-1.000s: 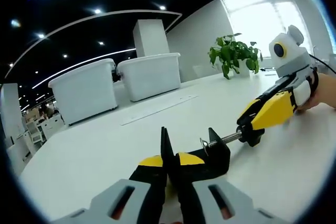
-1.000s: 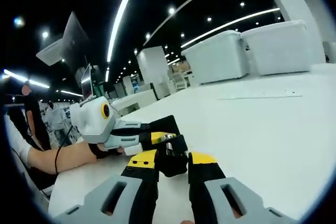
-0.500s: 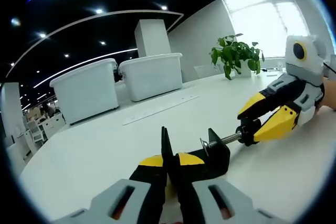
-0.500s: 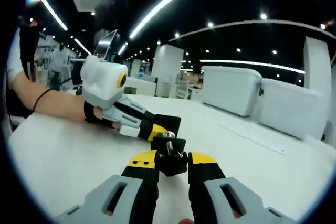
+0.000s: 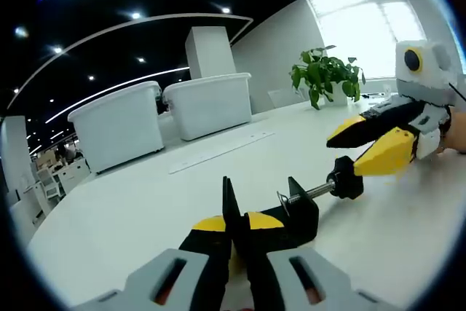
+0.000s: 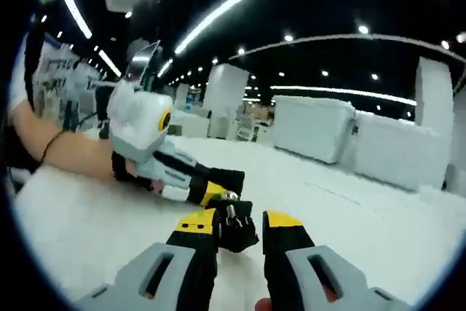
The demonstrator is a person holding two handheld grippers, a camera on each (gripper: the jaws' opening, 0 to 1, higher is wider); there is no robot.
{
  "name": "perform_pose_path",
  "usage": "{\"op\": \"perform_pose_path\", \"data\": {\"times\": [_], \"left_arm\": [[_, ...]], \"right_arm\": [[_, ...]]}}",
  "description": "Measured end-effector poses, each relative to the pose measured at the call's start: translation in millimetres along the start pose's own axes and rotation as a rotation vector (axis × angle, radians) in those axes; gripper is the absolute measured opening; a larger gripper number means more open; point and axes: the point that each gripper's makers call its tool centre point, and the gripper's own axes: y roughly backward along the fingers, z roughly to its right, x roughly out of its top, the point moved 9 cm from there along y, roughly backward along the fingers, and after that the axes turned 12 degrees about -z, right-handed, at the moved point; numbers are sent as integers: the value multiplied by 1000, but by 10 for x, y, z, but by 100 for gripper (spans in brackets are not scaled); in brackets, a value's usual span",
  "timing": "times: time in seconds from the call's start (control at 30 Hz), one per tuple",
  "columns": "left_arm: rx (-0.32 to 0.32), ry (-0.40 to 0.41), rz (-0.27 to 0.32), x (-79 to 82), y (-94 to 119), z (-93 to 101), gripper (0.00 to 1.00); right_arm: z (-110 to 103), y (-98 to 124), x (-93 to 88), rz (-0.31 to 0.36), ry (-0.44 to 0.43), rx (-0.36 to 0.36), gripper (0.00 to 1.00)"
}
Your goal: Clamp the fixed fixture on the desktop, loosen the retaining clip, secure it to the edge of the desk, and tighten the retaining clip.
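A black clamp fixture lies on the white desk. My left gripper is shut on its flat body. A threaded screw runs out to the right and ends in a black knob. My right gripper comes in from the right with its yellow jaws spread, and the knob sits just below their tips. In the right gripper view the knob sits between the tips of my right gripper with a thin gap at each side. Behind it is the left gripper.
Two white lidded bins stand at the back of the desk, and a potted plant stands farther right. A thin pale strip lies in front of the bins. A person's forearm rests near the desk's edge.
The right gripper rolled while shut on the knob, then opened and lifted slightly off it. The left gripper and the clamp body have stayed still.
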Motion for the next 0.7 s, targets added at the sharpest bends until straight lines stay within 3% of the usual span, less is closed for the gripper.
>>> {"op": "perform_pose_path", "data": {"times": [0.07,0.1,0.2,0.3,0.37,0.5,0.57,0.7], "left_arm": [[1,0,0,1,1,0,7],[0,0,0,0,2,0,7],[-1,0,-1,4,-9,-11,7],[0,0,-1,7,-17,-20,7],[0,0,0,6,-17,-19,7],[0,0,0,4,-11,-13,7],[0,0,0,3,-11,-11,7],[0,1,0,1,-11,-9,7]], "right_arm": [[79,52,13,24,-167,37,28],[115,61,-13,8,-210,43,28],[146,24,-64,-47,-237,67,26],[137,-65,-139,-166,-189,86,26],[51,-125,-169,-197,-142,75,25],[103,-125,-158,-177,-171,66,22],[29,-119,-171,-160,-95,65,21],[38,-106,-175,-142,-55,67,20]]}}
